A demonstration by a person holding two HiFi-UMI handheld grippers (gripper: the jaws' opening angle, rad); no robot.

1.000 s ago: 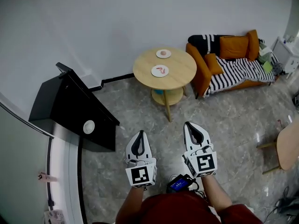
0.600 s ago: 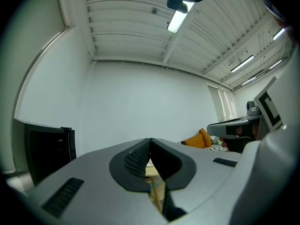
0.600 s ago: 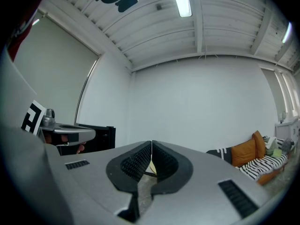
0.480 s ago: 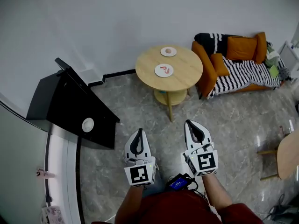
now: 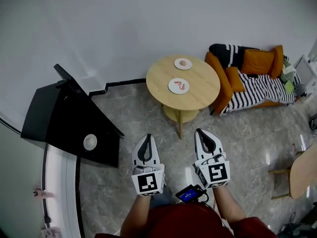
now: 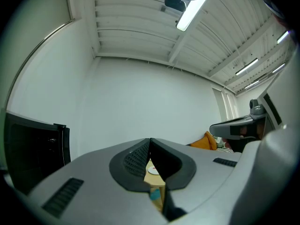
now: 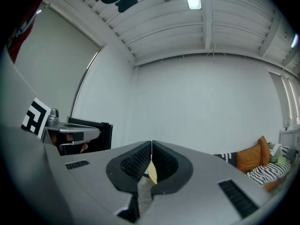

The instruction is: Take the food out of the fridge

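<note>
A black fridge [image 5: 69,118] stands at the left against the white wall, door shut as far as I can see, with a small white round object [image 5: 89,142] on its top. No food inside it shows. My left gripper [image 5: 146,138] and right gripper [image 5: 202,132] are held side by side over the marble floor, both pointing level toward the wall, both shut and empty. In the left gripper view the fridge [image 6: 33,149] is at the left edge. In the right gripper view the fridge [image 7: 101,135] shows behind the left gripper [image 7: 70,135].
A round wooden table [image 5: 198,90] stands ahead with two plates [image 5: 178,86] [image 5: 183,63] bearing food. An orange sofa [image 5: 223,83] with striped cover is at the right. A wooden chair [image 5: 302,167] sits at the right edge.
Both grippers have been carried forward together, still shut. The table has come nearer and the fridge has slid toward the lower left of the head view.
</note>
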